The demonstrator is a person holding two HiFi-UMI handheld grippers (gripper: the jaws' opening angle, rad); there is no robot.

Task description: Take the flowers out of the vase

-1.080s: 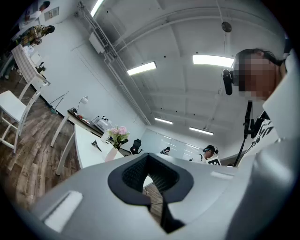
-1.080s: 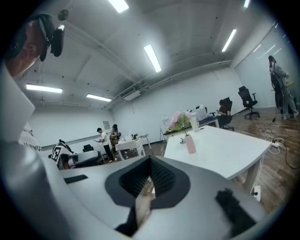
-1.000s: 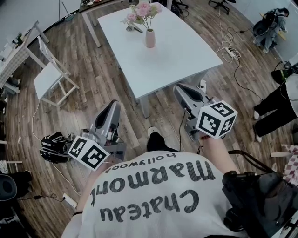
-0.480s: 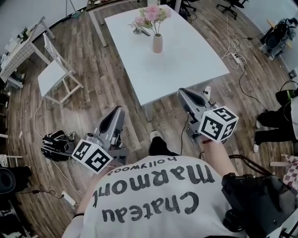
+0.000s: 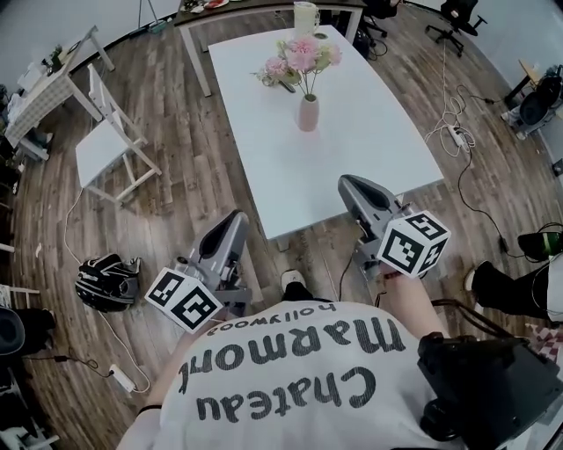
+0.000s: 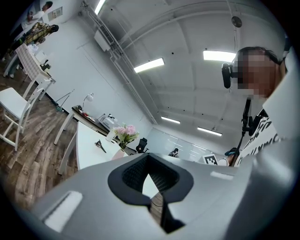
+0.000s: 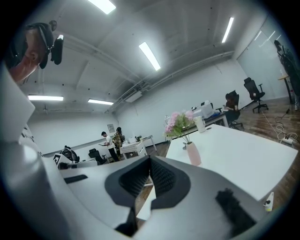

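Both grippers are empty and well short of the vase [image 5: 308, 114], on its near side, past the table [image 5: 378, 132] edge. The left gripper [image 5: 234, 220] has its jaws pressed together with nothing between them, and so does the right gripper [image 5: 348, 183]. The flowers [image 5: 302, 57] are not yet touched.

Likely trouble from here:
- The vase looks slim and top-heavy. A pull on the stems with nothing steadying it could lift it off the table or tip it over.
- If there is water inside, a tip would spill it; no view shows whether there is any.
- The stems are thin. A hard pinch could crush or snap them, and a grab at the blooms could tear petals.
- The stems fan out above the neck, so one pinch may catch only some and leave the rest behind.
- Jaws that reach the vase unopened would only knock it.

The vase stands upright and holds the whole pink bunch, stems down its narrow neck, blooms well above the rim. A pale jug [image 5: 304, 16] stands beyond the vase at the far table end; I cannot tell what is in it.
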